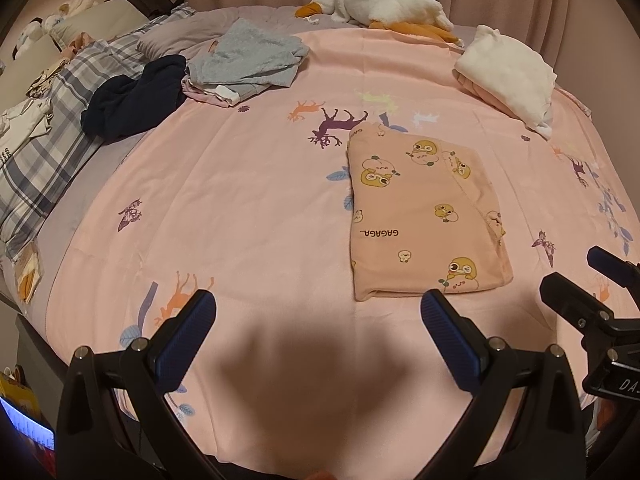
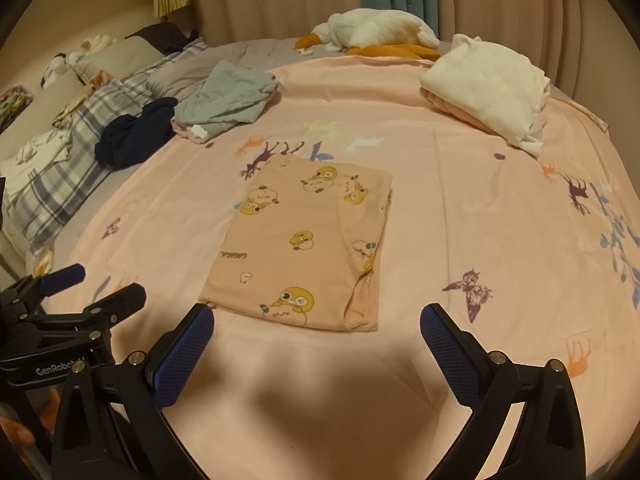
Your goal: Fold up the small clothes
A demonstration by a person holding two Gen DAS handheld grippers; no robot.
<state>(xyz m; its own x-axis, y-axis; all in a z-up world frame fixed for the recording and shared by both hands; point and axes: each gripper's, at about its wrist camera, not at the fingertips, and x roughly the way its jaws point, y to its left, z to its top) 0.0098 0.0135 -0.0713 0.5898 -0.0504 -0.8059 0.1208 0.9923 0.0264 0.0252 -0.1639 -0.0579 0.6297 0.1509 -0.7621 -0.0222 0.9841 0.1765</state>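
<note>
Folded peach garment (image 2: 304, 240): one, flat on sheet (image 2: 460, 208). Left hand-held gripper (image 1: 318, 312), right hand-held gripper (image 2: 316, 322): both spread apart, empty.

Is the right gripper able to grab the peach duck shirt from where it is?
Probably yes. The right gripper is open, and the folded duck shirt lies flat just ahead of its fingers with only bare pink sheet between.

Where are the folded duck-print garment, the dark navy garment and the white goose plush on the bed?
Folded duck-print garment (image 2: 304, 248), right wrist view, middle of its top layer.
Dark navy garment (image 1: 136, 96), left wrist view, centre of the crumpled heap.
White goose plush (image 1: 384, 6), left wrist view, its white body.
</note>
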